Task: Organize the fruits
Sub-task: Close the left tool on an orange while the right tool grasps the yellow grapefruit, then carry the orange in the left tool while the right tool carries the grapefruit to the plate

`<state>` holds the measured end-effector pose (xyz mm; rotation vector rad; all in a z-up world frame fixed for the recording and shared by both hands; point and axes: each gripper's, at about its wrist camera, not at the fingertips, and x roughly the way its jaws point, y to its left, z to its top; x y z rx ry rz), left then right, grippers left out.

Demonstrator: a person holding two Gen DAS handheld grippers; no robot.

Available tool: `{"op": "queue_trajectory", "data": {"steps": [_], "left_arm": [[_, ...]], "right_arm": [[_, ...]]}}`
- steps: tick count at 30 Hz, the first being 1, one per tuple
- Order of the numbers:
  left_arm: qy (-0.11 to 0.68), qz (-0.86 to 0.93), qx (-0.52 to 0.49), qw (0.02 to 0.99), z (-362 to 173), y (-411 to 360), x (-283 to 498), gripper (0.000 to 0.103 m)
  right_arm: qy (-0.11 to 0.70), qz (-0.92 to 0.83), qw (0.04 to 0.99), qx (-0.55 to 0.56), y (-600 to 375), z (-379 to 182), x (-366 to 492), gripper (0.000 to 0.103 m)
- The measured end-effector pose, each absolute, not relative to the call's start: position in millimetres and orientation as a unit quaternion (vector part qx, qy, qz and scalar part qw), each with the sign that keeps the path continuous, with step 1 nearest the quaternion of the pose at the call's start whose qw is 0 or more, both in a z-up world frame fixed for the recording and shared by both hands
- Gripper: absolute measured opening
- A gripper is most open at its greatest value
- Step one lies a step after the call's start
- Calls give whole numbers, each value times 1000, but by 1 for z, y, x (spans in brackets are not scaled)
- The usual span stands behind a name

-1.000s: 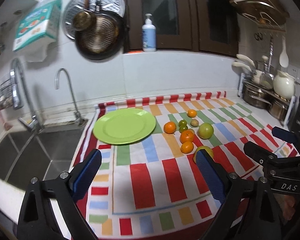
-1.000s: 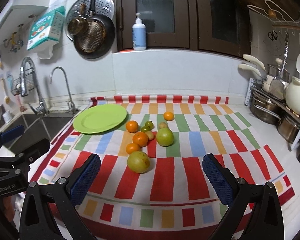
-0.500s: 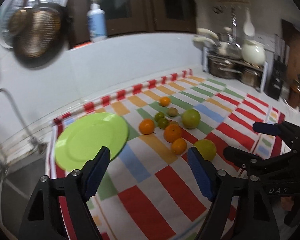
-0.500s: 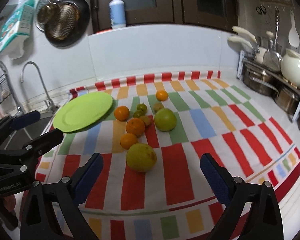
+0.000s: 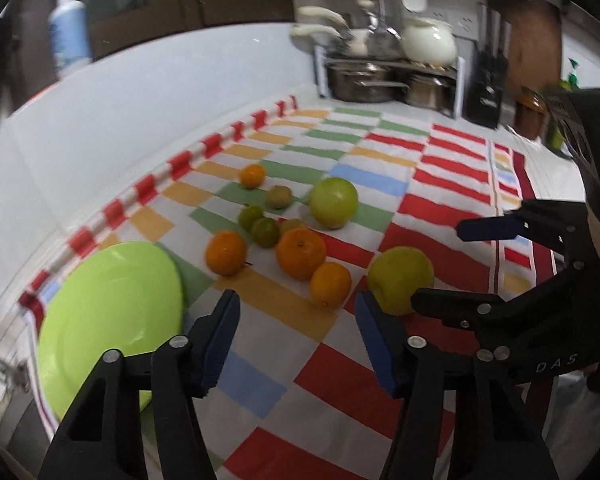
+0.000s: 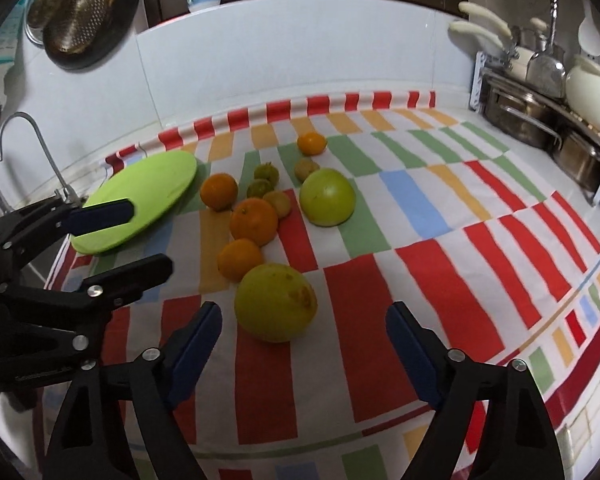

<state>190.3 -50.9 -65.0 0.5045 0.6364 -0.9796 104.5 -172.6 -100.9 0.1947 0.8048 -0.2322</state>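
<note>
Left gripper [image 5: 296, 334] closing, empty; right gripper [image 6: 304, 344] closing, empty.

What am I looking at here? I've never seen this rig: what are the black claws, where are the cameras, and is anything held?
A person holds a two-finger gripper in each hand; each carries its own camera looking along its fingers. One picture looks over the left gripper, the other over the right gripper. Both are closing with nothing between the fingers. On the striped cloth lie a green plate, several oranges, small green fruits and a large yellow-green fruit, just ahead of the right gripper.
</note>
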Motion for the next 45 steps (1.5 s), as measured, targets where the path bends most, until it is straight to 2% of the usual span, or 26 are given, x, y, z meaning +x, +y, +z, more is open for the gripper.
{"op": "queue_trajectory", "data": {"steps": [13, 16, 20, 29, 34, 45], "left_arm": [[328, -499, 232, 768, -87, -78, 214, 41], [333, -504, 229, 763, -89, -84, 214, 37], [353, -502, 214, 760, -93, -90, 220, 36], [382, -492, 196, 758, -100, -99, 220, 37], [388, -484, 188, 761, -102, -99, 222, 31], [373, -460, 154, 791, -78, -83, 216, 31]], "right_arm": [[431, -79, 891, 119, -179, -128, 131, 70], [428, -67, 892, 126, -182, -129, 132, 63], [426, -55, 894, 130, -184, -129, 134, 52], [423, -75, 892, 139, -197, -128, 132, 52], [421, -90, 892, 136, -204, -127, 130, 52], [406, -92, 900, 131, -204, -117, 125, 52]]}}
